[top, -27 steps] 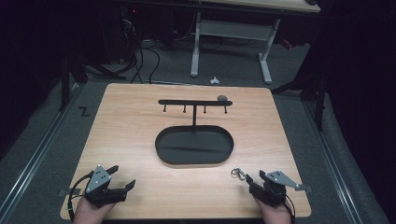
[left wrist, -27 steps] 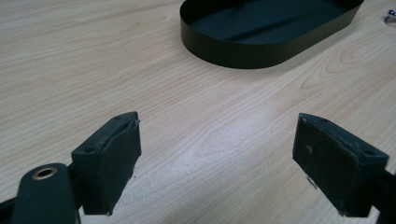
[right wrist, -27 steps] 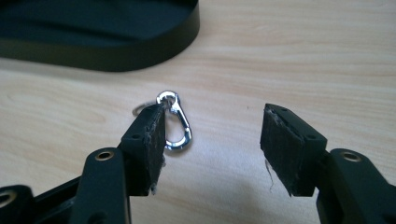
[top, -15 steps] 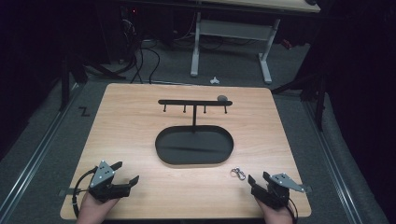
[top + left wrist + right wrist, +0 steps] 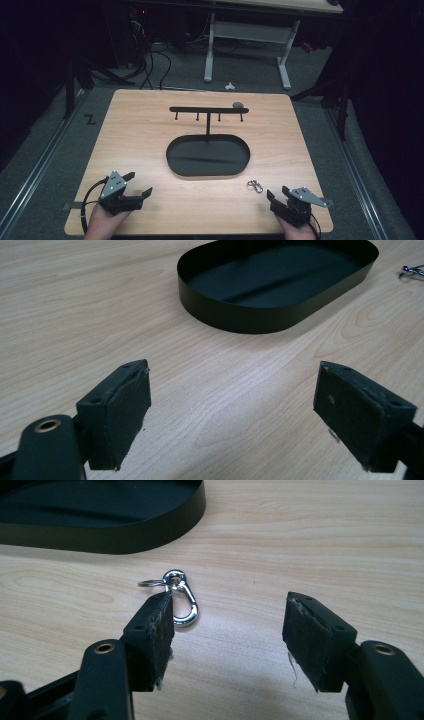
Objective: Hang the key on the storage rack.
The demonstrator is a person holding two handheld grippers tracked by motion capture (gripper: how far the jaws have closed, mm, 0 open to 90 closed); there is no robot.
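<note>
With both the left gripper (image 5: 136, 185) and right gripper (image 5: 276, 194) spread wide, the work seemingly stood before pickup: the right needed to close on the snap-hook keyring (image 5: 179, 596) at centre frame.

The high view looks forward and down from above the person's side, taking in the whole wooden table (image 5: 145, 130), the floor beyond it and the desk legs at the far end. The left gripper view sits low over the tabletop, facing along its own jaws toward the black oval tray (image 5: 240, 320) close ahead. The right gripper view is as low and closer still, facing the tray's near wall and a silver snap hook (image 5: 182, 600). All three views share the tray and the snap hook.
</note>
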